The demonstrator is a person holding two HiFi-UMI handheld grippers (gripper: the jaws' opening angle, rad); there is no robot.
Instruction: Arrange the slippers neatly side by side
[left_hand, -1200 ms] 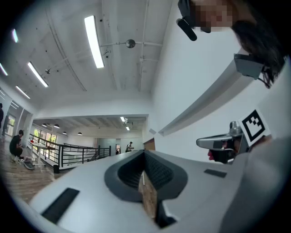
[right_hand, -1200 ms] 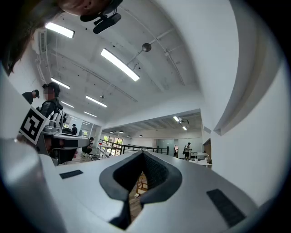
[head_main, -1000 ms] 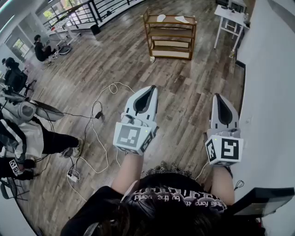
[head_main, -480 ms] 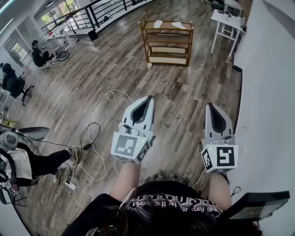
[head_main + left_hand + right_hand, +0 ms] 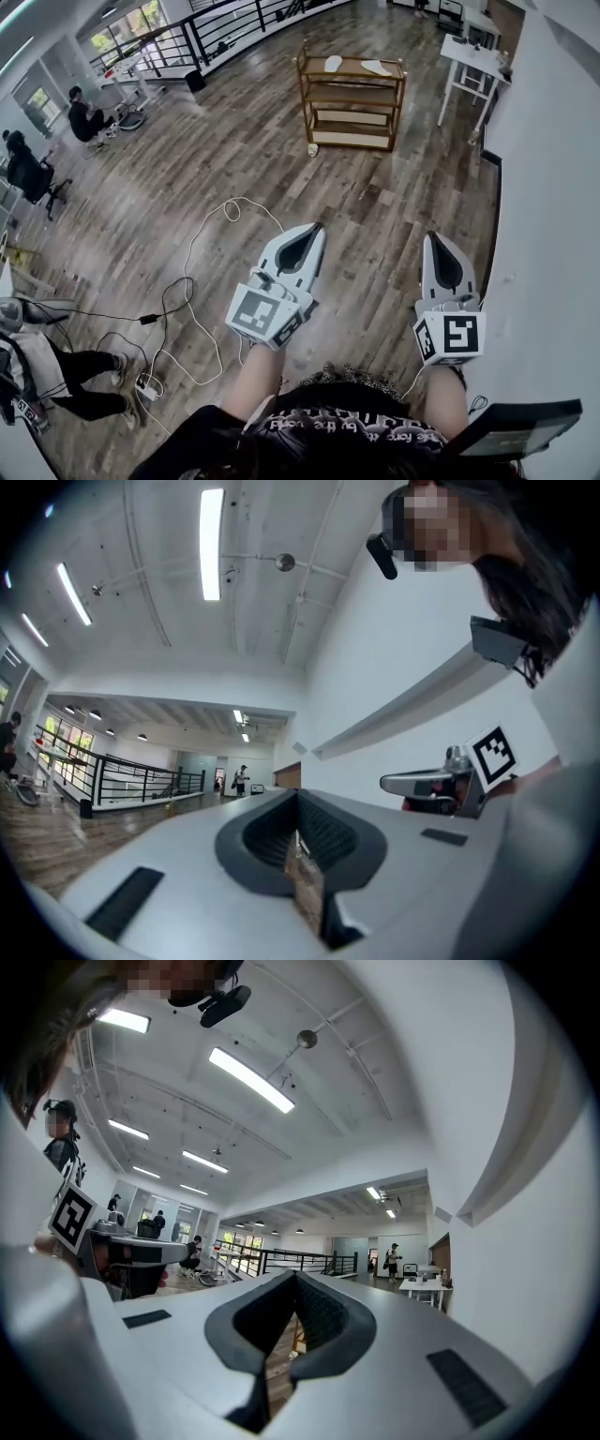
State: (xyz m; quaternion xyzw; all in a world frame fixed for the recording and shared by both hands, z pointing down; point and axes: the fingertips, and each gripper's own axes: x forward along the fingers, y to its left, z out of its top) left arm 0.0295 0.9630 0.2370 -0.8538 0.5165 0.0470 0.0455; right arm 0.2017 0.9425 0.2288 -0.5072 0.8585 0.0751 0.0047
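Wood-plank floor is noted under both grippers. On the top board of the wooden rack, far ahead, one slipper and a second slipper are seen as pale ovals, not touching. Their detail is too small to be read. A small pale thing by the rack's foot cannot be identified. In the right gripper view only a sliver of the rack is seen through the slit between the jaws; in the left gripper view only floor is seen there. The seated person at lower left is cut off by the frame edge.

Left gripper: jaws pressed together, nothing between them. Right gripper: jaws likewise closed and empty.

Compared with a second ago, both grippers are found lower in the head view, nearer the body. The seated person is shifted toward the corner.
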